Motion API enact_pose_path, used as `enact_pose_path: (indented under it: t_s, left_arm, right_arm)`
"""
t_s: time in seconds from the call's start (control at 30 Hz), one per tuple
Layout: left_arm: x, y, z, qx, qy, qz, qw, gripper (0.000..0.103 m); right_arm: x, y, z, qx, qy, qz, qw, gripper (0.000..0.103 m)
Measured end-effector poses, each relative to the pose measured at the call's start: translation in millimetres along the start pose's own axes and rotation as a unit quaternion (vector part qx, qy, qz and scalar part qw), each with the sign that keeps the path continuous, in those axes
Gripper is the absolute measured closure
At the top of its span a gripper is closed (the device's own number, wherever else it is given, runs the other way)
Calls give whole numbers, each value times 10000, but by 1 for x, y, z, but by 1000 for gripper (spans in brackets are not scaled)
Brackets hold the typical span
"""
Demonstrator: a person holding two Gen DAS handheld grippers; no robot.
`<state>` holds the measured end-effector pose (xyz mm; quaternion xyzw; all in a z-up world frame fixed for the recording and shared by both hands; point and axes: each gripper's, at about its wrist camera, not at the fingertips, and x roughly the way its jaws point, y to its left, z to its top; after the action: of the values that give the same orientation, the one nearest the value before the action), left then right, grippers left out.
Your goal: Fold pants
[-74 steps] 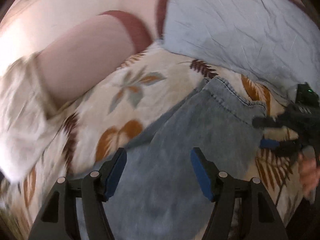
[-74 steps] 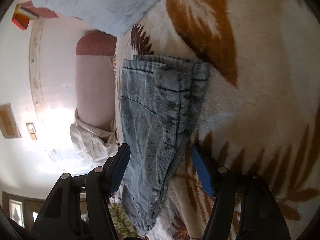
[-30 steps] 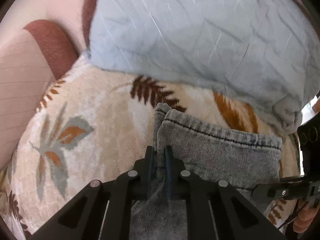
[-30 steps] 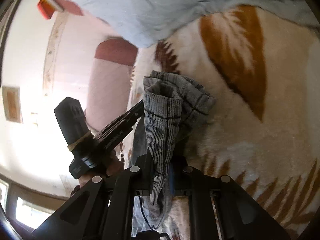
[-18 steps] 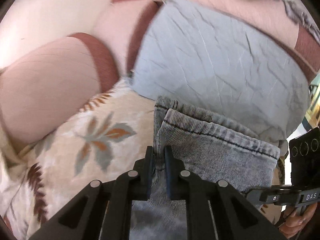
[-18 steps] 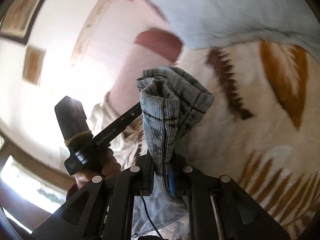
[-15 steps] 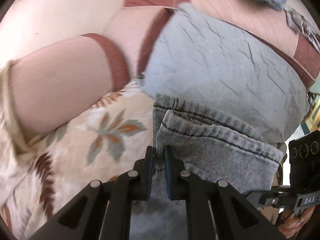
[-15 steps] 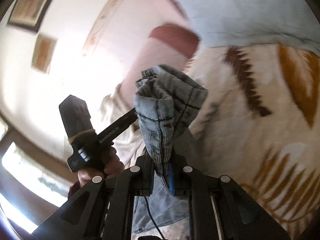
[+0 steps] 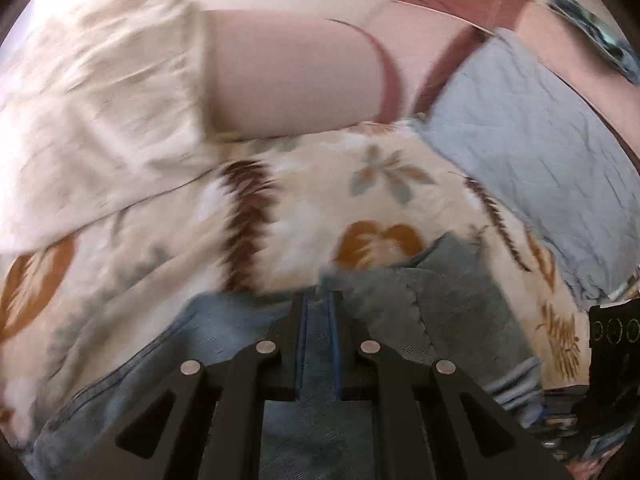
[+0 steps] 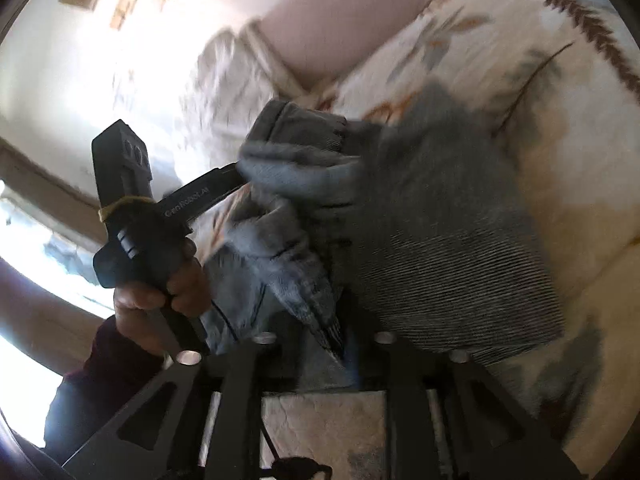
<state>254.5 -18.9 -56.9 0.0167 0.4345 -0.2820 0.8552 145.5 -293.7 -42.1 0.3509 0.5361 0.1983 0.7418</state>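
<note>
Left gripper [image 9: 318, 312], lower centre, is pinching the grey pants [image 9: 448, 312]; right gripper [image 10: 340, 344] is likewise clamping them above the leaf-print blanket [image 9: 280, 220].

Leaf-print blanket [image 9: 280, 216] carries jeans [image 9: 440, 304], a blue pillow [image 9: 540, 152] at its far edge, a cream cloth [image 9: 100, 100]

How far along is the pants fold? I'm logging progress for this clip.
Mid-fold. Done: the pants are already doubled, layered denim lying on the leaf-print blanket. In hand: the left gripper and the right gripper are each shut on the denim, carrying one end over the rest. Left: lay that end down, release, and flatten it.
</note>
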Motion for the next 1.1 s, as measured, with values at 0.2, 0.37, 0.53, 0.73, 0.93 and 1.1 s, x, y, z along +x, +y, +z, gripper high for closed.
enact_pose_path:
  t_s: [0.2,0.37,0.53,0.73,0.93,1.1]
  left_arm:
    - [-33,13,-16,-236,-47,55,9997,91]
    - [-34,-39,-36,-5,120,-95,9999,91]
    - [-12,-79,-71,113,659,-128,9977,91]
    - [-3,-92,-97,161,1032,13,9945,91]
    - [-10,-89,-101,-181,825,102,9964,91]
    - [-71,-78,-125,-462,-59,367,9982,90]
  right_arm:
    - [-3,4,10,-78,260,633,9976,52]
    - [-30,-12,31,238,-403,527,9975,51]
    - [-28,-44,37,783,-357,259,9960,51]
    - [-15,-55,31,1039,161,-300,9940,62]
    - [-16,-44,28,784,318,-482,9953,62]
    - [-21,-13,25,-81,24,-823,9966,55]
